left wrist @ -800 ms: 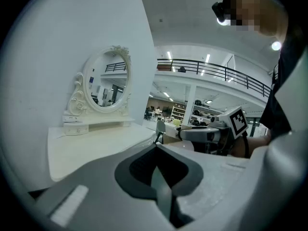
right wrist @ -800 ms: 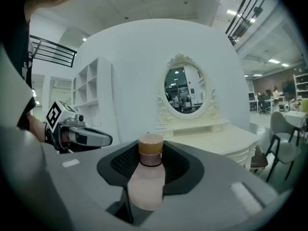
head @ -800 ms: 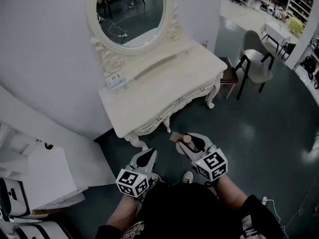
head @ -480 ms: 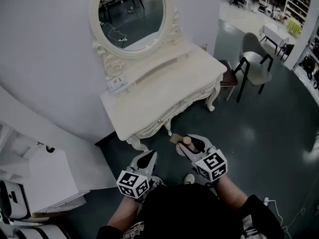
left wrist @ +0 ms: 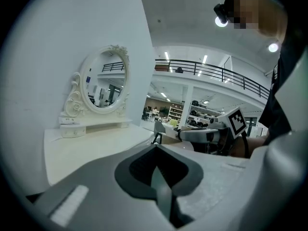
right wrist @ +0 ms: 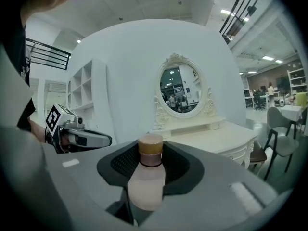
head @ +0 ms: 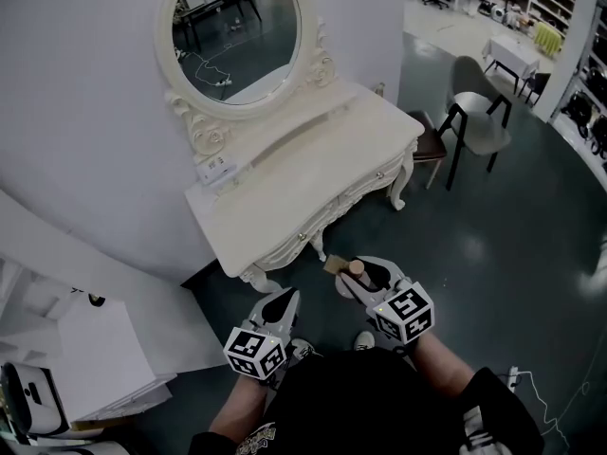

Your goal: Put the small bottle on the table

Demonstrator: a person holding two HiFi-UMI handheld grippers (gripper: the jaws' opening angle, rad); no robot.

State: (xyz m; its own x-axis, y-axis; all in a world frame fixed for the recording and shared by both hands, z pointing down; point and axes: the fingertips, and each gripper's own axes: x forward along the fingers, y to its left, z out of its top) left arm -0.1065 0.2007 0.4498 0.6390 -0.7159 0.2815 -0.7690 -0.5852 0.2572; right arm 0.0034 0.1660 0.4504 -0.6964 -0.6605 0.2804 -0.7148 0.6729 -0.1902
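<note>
Looking down from the person's head, the right gripper is clamped on the small bottle. It is held low in front of the body, over the dark floor and just short of the white dressing table, so the bottle has not yet been set down. The left gripper hangs beside it, out of the way. A chair and a stool stand off the table's right end, clear of the path.

In the left gripper view, the jaws are pressed together with nothing between them.

In the right gripper view, the bottle stands upright, its pale body pinched and its brown cap poking above the pads. That grip probably lets it land on its base. The tabletop ahead looks open beneath the mirror.
</note>
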